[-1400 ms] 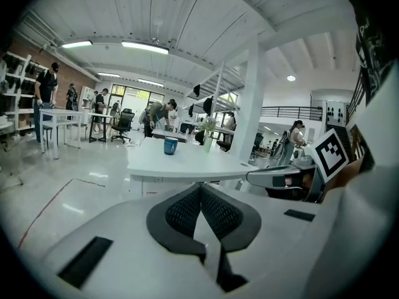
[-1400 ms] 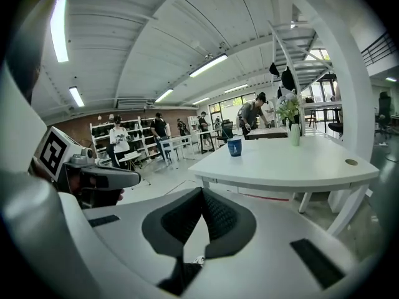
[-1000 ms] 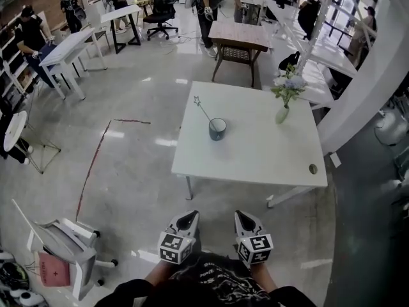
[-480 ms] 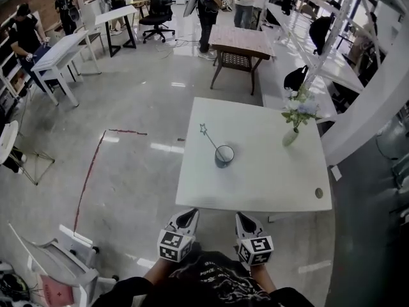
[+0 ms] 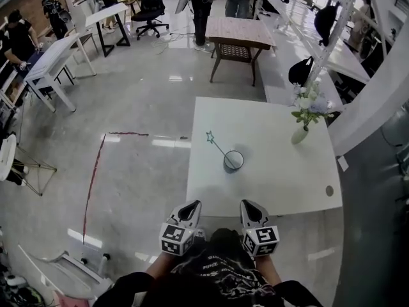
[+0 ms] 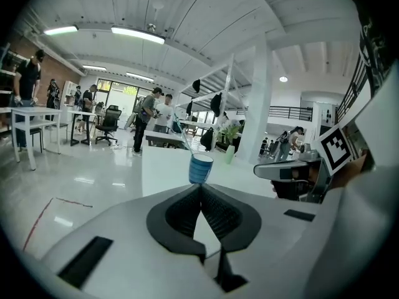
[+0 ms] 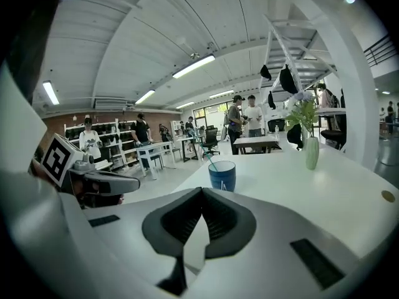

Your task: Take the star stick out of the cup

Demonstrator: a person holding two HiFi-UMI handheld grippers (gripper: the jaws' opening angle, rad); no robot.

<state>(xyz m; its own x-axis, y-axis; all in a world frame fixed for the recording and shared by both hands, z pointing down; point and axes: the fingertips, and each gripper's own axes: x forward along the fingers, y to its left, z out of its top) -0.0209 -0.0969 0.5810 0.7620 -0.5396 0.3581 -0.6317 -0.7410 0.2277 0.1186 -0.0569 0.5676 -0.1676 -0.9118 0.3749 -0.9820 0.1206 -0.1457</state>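
Student: Grippers first. How do the jaws stand, and why are they placed so low in the frame?

Instructor: Left gripper point(image 5: 190, 208) and right gripper point(image 5: 250, 208) sit side by side at the lower middle of the head view, at the near edge of the white table point(image 5: 268, 187). Each gripper's own view shows its dark pads pressed together with nothing between them, so both are clenched and empty. By my judgement the step in hand is the approach, and no reach at the cup has begun.

Student: Where is the task's thing?

Instructor: Star stick point(image 5: 217, 144) stands in the cup point(image 5: 233, 161) at the centre of the frame. It leans toward the upper left, and its star head is clear of the rim. The shaft probably rests against the rim, which would explain the tilt. Both gripper views show the cup ahead of the jaws, well apart from them. The bare shaft above the rim looks like the natural place to grip, and the jaws would have to open first.

Student: Any writing to read?

Instructor: None legible. The cup shows blue bands only. The cubes on the grippers bear black-and-white square patterns, not text. A vase of flowers point(image 5: 300, 133) stands at the table's upper right, well apart from the cup.
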